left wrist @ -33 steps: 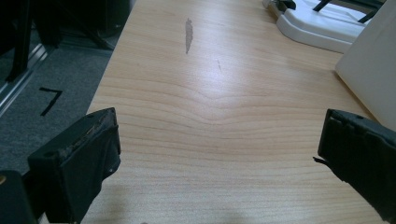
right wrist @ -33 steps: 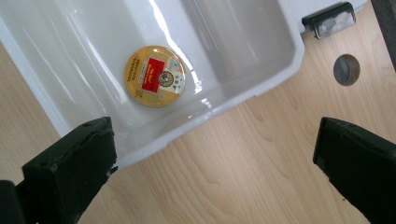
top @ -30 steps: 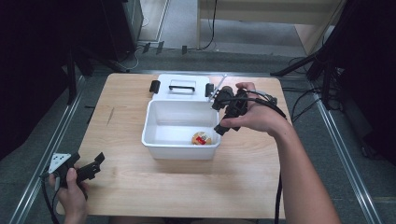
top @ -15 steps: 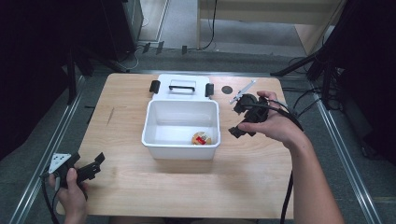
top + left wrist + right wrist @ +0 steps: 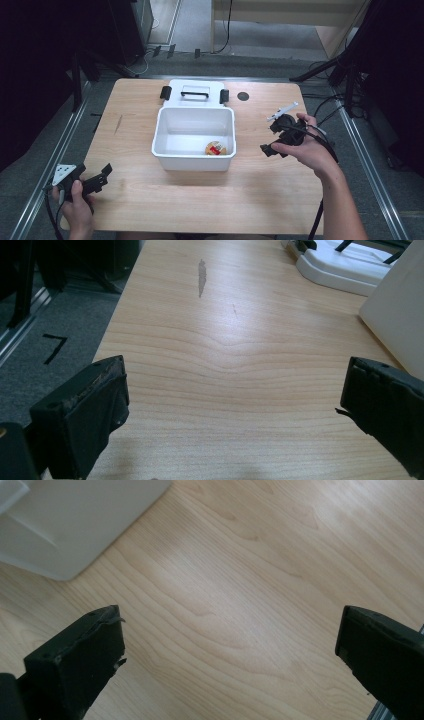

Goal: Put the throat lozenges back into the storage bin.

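Left gripper (image 5: 235,405) hangs wide open over the bare wooden table (image 5: 235,340) — white bin wall (image 5: 400,310) at right, its lid (image 5: 350,265) upper right.

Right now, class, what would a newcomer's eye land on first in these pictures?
First, the white bin at the table's middle, with a small orange and red item in its near right corner. Behind it lies the white lid with black latches. Then the two open grippers: the right gripper beside the bin's right wall, the left gripper at the near left corner.

No text, label or number can be read anywhere.
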Tool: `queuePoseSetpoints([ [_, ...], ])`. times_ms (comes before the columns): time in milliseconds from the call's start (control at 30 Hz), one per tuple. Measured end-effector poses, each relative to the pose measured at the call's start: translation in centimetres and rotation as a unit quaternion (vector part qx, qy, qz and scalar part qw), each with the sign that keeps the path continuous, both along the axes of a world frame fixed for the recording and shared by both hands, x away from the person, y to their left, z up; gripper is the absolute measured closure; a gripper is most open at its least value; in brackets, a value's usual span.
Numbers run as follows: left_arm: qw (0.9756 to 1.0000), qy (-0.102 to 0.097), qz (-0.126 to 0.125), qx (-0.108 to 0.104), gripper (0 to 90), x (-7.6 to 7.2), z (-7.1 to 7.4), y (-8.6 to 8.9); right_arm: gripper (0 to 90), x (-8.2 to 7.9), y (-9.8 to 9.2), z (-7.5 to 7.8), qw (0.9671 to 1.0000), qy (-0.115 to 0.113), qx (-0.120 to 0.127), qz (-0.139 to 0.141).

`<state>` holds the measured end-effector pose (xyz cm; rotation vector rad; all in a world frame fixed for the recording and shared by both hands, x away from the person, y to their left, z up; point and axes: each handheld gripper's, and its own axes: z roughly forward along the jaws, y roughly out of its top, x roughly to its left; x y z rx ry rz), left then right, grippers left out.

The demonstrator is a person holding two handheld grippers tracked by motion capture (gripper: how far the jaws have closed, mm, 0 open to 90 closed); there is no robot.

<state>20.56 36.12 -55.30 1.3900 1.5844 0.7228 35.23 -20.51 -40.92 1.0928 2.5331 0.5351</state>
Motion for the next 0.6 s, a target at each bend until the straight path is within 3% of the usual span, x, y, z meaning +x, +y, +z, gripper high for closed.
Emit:
queuePoseSetpoints([
  [267, 1.0000, 0.000, 0.000, 0.000, 0.0, 0.0, 0.0, 0.0, 0.0, -1.2, -2.8, -2.5, 0.9981, -0.016, 0.019, -0.056],
  [600, 1.0000, -0.001, 0.000, 0.001, 0.0, 0.0, 0.0, 0.0, 0.0, -2.8, -5.9, -5.6, 0.9910, -0.051, 0.058, -0.109],
])
